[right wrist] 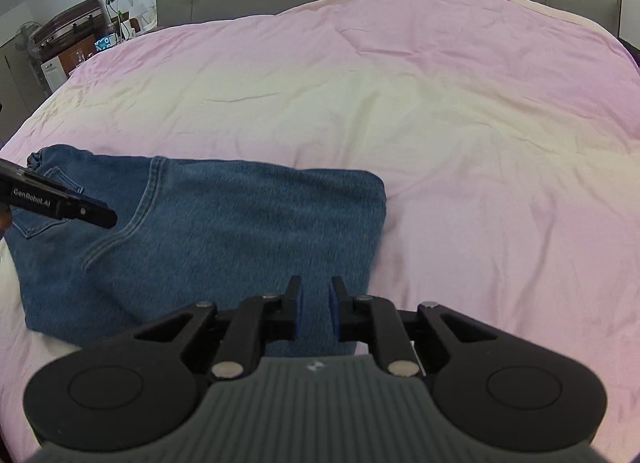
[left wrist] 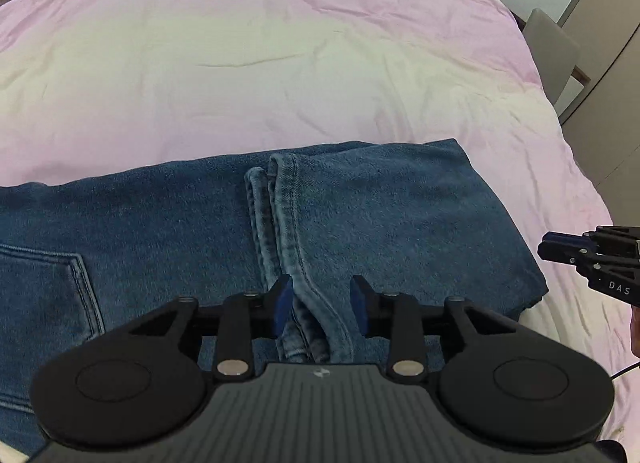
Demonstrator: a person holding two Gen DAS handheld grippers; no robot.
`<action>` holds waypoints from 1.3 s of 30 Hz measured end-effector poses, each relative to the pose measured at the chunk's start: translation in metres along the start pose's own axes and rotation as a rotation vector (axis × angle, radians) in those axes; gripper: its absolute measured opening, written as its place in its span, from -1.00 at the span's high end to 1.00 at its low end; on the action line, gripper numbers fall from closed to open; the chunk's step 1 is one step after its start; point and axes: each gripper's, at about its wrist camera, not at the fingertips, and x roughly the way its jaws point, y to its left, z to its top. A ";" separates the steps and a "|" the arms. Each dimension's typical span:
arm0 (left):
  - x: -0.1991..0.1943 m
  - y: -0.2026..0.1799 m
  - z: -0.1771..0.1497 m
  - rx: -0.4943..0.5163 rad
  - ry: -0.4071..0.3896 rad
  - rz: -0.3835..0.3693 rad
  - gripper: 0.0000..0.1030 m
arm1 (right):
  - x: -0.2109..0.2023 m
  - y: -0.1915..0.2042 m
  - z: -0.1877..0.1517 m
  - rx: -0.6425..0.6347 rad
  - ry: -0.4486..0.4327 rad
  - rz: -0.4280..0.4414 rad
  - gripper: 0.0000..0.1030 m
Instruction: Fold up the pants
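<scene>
Blue denim pants (left wrist: 360, 215) lie folded on the pink bedsheet (left wrist: 280, 63), hems laid across the middle. They look heavy, thick and limp, likely to sag. The left gripper (left wrist: 320, 305) stands apart astride the stitched hems (left wrist: 280, 223); the right gripper (right wrist: 316, 305) hangs apart over the folded edge, both good holds.

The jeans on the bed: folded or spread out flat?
Folded. The jeans lie doubled, hems resting mid-stack near the back pocket.
</scene>
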 end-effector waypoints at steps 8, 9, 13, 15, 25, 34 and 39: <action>0.034 -0.002 -0.028 -0.018 0.054 0.106 0.21 | 0.031 0.016 -0.049 -0.047 0.064 -0.034 0.80; 0.035 -0.004 -0.031 -0.007 0.048 0.120 0.20 | 0.035 0.018 -0.053 -0.060 0.063 -0.039 0.80; 0.042 0.000 -0.036 -0.084 0.030 0.128 0.18 | 0.046 0.028 -0.060 -0.129 0.062 -0.073 0.81; 0.037 0.003 -0.039 -0.113 0.015 0.126 0.18 | 0.048 0.026 -0.055 -0.115 0.076 -0.072 0.81; -0.046 0.021 -0.049 -0.141 -0.100 0.096 0.15 | 0.036 0.054 -0.026 -0.273 0.146 -0.149 0.80; -0.132 0.090 -0.083 -0.359 -0.250 0.274 0.08 | 0.021 0.107 0.017 -0.462 0.076 -0.083 0.61; -0.161 0.152 -0.107 -0.573 -0.275 0.334 -0.11 | 0.036 0.147 0.037 -0.621 0.076 -0.067 0.45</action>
